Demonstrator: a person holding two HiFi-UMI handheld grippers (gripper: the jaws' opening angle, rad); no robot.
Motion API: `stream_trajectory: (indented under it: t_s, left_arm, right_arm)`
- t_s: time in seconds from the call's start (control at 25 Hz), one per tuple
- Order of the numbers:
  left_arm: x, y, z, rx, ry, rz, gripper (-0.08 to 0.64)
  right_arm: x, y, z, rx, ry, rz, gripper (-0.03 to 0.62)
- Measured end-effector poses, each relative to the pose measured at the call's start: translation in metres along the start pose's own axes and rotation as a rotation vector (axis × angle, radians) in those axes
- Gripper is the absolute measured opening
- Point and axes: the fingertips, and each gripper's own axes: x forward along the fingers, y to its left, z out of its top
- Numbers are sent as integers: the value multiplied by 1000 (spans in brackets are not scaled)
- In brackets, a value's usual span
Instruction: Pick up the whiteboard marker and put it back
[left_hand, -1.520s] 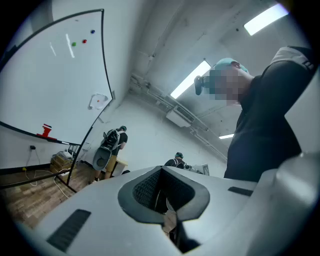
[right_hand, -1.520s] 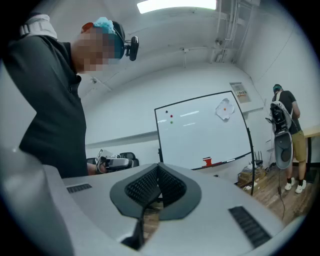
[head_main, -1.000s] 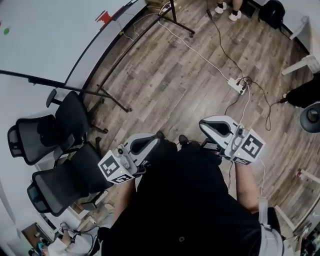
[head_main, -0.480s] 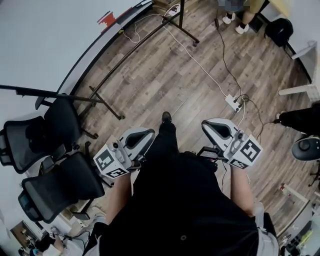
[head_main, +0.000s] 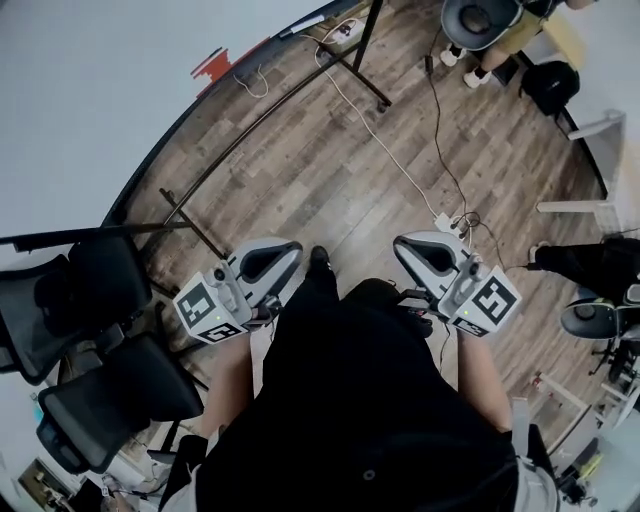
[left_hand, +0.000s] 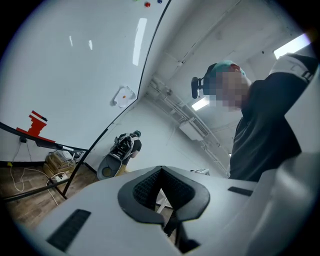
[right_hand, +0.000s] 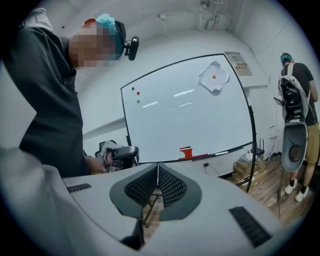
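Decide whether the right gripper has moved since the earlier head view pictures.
Yes. The right gripper has moved forward, closer to the power strip ahead of it.

**Head view:** mounted high, facing steeply down past the wearer's dark torso to the wooden floor (head_main: 330, 160). The left gripper (head_main: 268, 258) and right gripper (head_main: 425, 250) lie close below it.

**Left gripper view:** looks along its own fingers, tilted upward to the whiteboard (left_hand: 75, 60) and ceiling.

**Right gripper view:** roughly level, squarely facing the same board from mid-room.

**Overlap:** all three views share the whiteboard and its red block (right_hand: 185, 151). A distant standing person, apparently the same one, appears in each.
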Motion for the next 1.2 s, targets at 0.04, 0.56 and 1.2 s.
stream_trajectory:
  t_s: [0.04, 0.56, 1.2]
  left_arm:
    - [2, 7, 3, 1, -2, -2, 12]
    - [32, 74, 17, 13, -54, 104, 12]
    - [212, 164, 66, 160, -44, 301, 12]
  right_arm:
    - [4, -4, 0, -15, 15, -1, 20]
    - [37, -99, 29, 27, -3, 90, 20]
    - [54, -299, 96, -51, -28, 343, 20]
